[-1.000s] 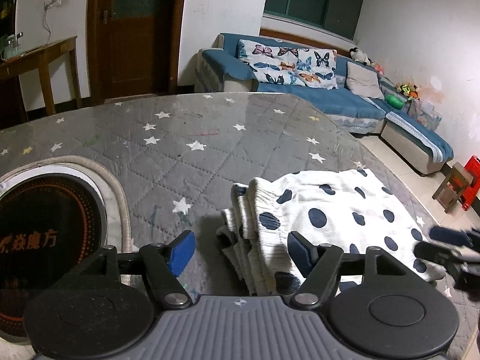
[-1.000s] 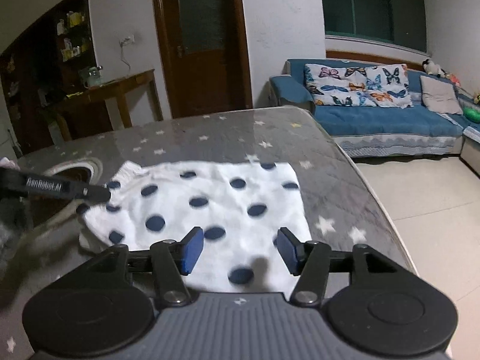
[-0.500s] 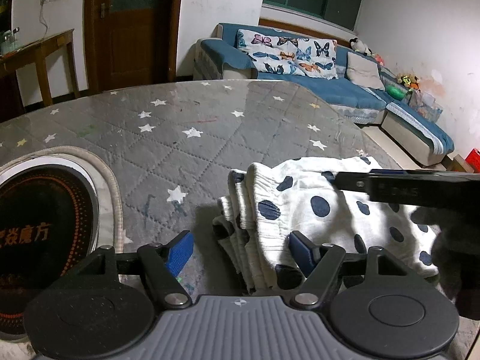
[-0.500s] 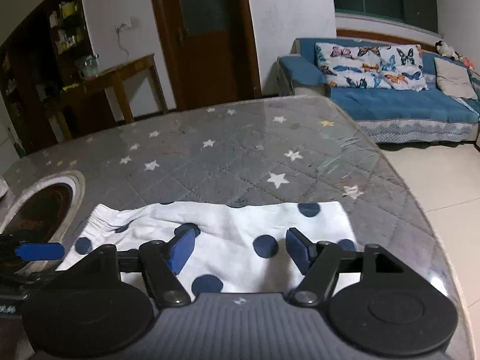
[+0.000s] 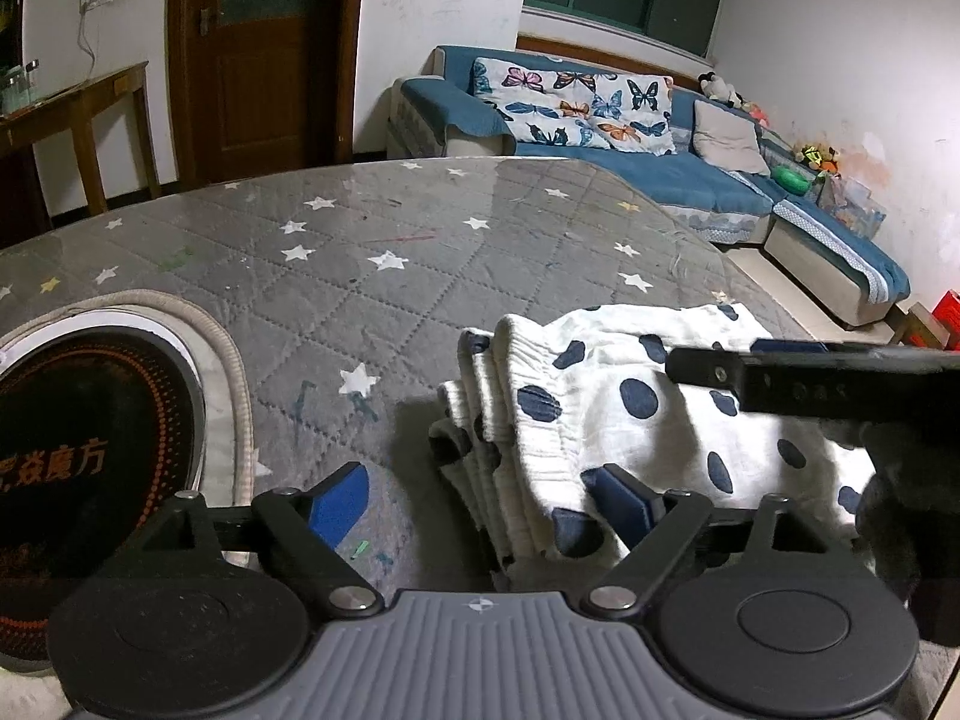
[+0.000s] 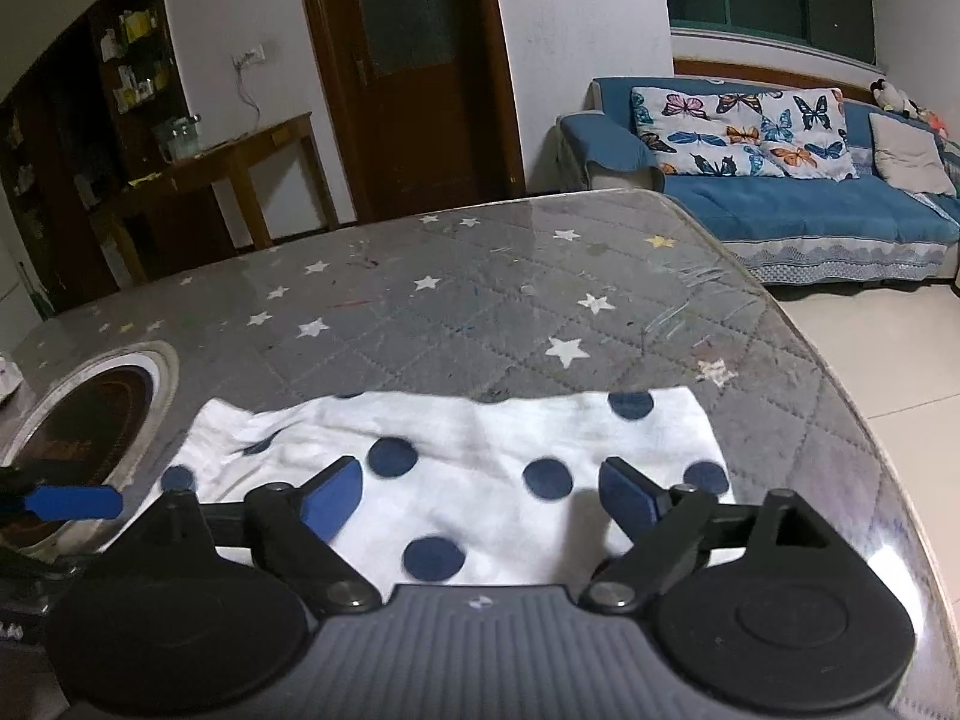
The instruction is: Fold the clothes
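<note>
A folded white garment with dark blue dots point(image 5: 606, 402) lies on the grey star-patterned table point(image 5: 372, 276); it also shows in the right wrist view point(image 6: 480, 468). My left gripper point(image 5: 480, 498) is open and empty at the garment's layered left end, with its right pad over the cloth. My right gripper point(image 6: 480, 495) is open and empty, low over the garment's near edge. The right gripper's finger point(image 5: 810, 372) crosses above the garment in the left wrist view. The left gripper's blue fingertip point(image 6: 72, 503) shows at the far left in the right wrist view.
A round black induction hob point(image 5: 90, 432) with a pale rim is set in the table at the left. The table's right edge point(image 6: 840, 396) drops to a tiled floor. A blue sofa point(image 6: 780, 204) and a wooden side table point(image 6: 240, 162) stand behind.
My right gripper pulled back toward the garment's near edge and lowered, and its finger swung in above the cloth in the left wrist view. My left gripper moved slightly.
</note>
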`<act>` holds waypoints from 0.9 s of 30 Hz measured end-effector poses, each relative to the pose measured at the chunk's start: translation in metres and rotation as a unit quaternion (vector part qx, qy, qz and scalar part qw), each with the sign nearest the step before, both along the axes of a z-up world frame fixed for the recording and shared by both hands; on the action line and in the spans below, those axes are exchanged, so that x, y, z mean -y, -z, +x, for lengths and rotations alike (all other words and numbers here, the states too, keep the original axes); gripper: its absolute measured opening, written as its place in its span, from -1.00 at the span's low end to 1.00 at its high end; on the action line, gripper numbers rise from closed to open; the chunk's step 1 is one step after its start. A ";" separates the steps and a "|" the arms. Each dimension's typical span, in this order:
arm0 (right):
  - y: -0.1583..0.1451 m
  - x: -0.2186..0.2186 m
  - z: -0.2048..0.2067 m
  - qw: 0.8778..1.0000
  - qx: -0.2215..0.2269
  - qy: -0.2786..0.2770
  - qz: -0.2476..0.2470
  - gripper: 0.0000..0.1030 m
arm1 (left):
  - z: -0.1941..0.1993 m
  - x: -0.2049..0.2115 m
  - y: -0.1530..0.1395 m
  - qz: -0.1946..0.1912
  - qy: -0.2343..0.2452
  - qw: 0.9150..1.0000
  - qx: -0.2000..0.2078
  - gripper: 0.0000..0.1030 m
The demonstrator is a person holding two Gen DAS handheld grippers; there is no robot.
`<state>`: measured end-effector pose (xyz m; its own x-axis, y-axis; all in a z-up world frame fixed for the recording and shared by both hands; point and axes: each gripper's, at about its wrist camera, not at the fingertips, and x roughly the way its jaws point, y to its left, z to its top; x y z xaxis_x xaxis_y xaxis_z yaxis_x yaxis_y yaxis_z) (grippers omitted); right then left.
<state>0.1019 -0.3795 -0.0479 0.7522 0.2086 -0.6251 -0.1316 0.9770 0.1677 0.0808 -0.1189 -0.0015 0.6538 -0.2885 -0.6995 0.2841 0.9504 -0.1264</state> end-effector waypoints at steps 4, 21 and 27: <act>0.001 -0.006 -0.018 1.000 0.010 -0.008 -0.006 0.90 | -0.002 -0.002 0.000 -0.001 -0.001 1.000 0.000 0.68; 0.011 -0.048 -0.061 0.999 0.020 -0.016 -0.031 1.00 | -0.003 -0.018 -0.004 -0.027 -0.020 0.999 -0.009 0.82; 0.008 -0.057 -0.067 0.998 0.033 -0.022 -0.057 1.00 | -0.006 -0.022 -0.007 -0.031 -0.022 0.999 -0.003 0.96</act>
